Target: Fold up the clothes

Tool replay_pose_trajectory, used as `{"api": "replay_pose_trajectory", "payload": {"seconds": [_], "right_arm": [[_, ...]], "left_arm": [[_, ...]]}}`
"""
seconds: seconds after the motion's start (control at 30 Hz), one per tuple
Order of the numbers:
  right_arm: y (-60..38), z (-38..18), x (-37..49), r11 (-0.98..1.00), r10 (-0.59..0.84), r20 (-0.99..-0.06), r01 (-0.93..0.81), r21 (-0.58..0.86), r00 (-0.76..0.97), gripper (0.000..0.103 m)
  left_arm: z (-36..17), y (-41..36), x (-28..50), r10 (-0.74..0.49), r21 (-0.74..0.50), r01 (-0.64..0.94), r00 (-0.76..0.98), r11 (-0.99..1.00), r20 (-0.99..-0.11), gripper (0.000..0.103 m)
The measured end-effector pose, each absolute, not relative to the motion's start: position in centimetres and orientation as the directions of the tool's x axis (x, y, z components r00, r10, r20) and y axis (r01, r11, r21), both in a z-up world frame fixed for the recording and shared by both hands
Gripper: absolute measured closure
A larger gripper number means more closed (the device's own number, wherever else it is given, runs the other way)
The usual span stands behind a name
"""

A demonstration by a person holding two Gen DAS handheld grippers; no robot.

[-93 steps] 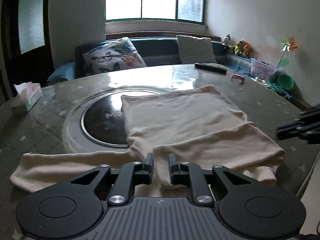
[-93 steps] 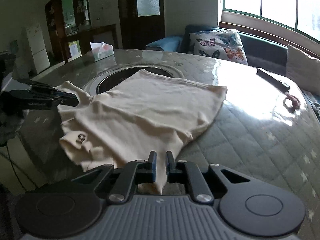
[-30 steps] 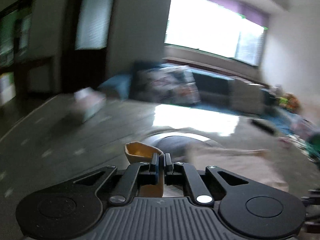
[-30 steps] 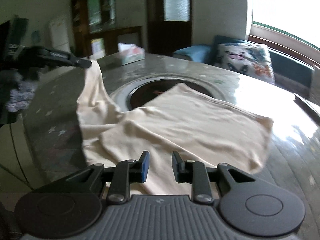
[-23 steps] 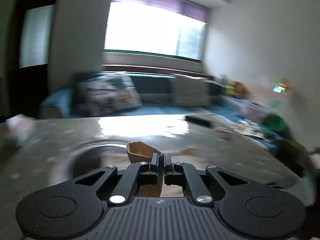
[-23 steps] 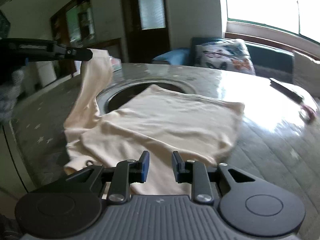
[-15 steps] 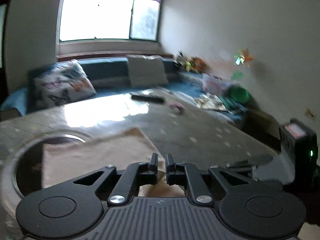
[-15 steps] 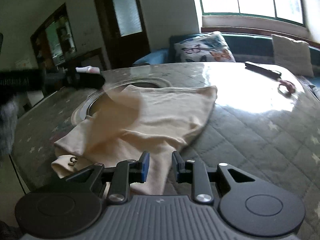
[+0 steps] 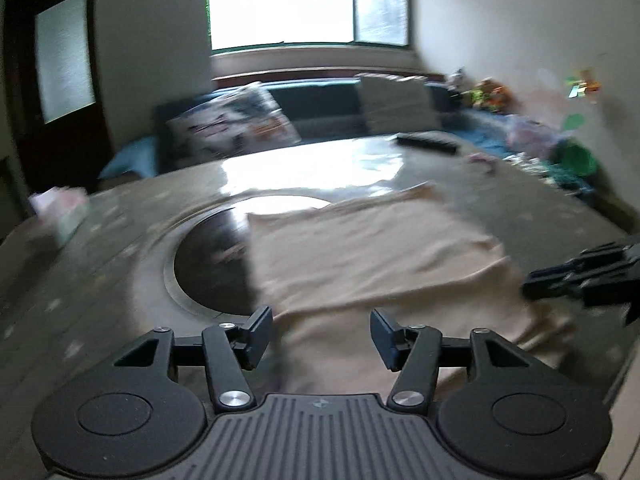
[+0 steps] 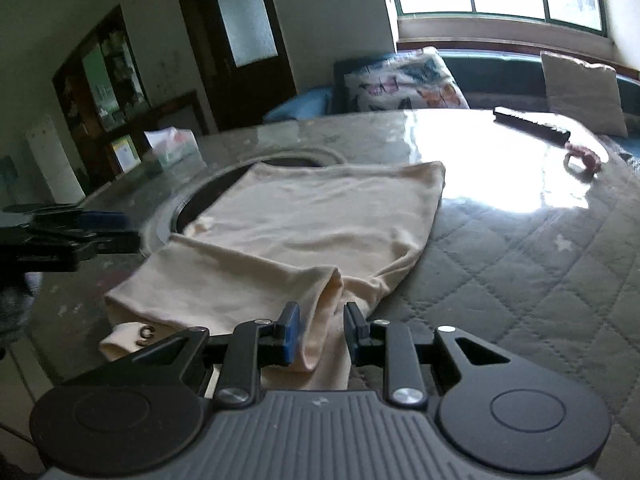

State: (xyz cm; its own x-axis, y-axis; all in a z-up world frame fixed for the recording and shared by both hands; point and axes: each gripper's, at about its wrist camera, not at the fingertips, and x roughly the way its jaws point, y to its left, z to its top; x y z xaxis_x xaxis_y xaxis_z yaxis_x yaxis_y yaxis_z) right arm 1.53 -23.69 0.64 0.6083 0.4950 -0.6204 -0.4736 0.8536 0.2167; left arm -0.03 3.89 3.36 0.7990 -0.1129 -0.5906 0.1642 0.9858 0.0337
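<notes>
One cream garment [image 10: 312,228] lies between two open-jawed tools [image 9: 321,334] [image 10: 319,330].

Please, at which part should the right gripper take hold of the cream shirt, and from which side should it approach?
Probably at the folded sleeve end nearest the right gripper, approaching from the table's near edge. There the cream shirt bunches into a raised lip between the open jaws, whereas its middle lies flat on the table with no edge to pinch.
</notes>
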Motion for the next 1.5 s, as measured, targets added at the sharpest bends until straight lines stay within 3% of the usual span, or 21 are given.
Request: {"api": "replay_pose_trajectory", "payload": {"seconds": [0.23,0.37,0.57,0.87,1.07,1.3,1.5], "right_arm": [[-22.0,0.0,2.2,0.876,0.448,-0.667,-0.442,0.193,0.596,0.08],[-21.2,0.3,2.0,0.883,0.425,-0.676,-0.441,0.162,0.603,0.097],[-21.6,1.7,1.3,0.902,0.397,-0.66,-0.404,0.153,0.637,0.099],[-22.6,1.3,1.3,0.927,0.345,-0.671,-0.352,0.132,0.656,0.096],[-21.3,2.6,1.9,0.893,0.415,-0.611,-0.429,0.134,0.674,0.094],[-20.4,-0.1,3.8,0.874,0.435,-0.658,-0.463,0.145,0.615,0.096],[-20.6,1.2,1.6,0.844,0.447,-0.657,-0.528,0.087,0.607,0.094]], "left_arm": [[2.5,6.2,-0.2,-0.093,0.03,0.137,0.8,0.99,-0.593,0.037],[2.6,6.0,0.9,-0.103,0.026,0.144,0.808,0.989,-0.58,0.034],[2.4,5.9,2.4,-0.107,0.041,0.159,0.812,0.986,-0.574,0.034],[1.1,5.9,4.4,-0.066,0.085,0.148,0.789,0.985,-0.611,0.032],[0.7,5.2,6.0,-0.061,0.097,0.153,0.786,0.983,-0.615,0.029],[-0.2,5.6,7.2,-0.041,0.105,0.135,0.78,0.985,-0.624,0.023],[1.0,4.7,4.7,-0.07,0.14,0.187,0.805,0.972,-0.589,0.02]]}}
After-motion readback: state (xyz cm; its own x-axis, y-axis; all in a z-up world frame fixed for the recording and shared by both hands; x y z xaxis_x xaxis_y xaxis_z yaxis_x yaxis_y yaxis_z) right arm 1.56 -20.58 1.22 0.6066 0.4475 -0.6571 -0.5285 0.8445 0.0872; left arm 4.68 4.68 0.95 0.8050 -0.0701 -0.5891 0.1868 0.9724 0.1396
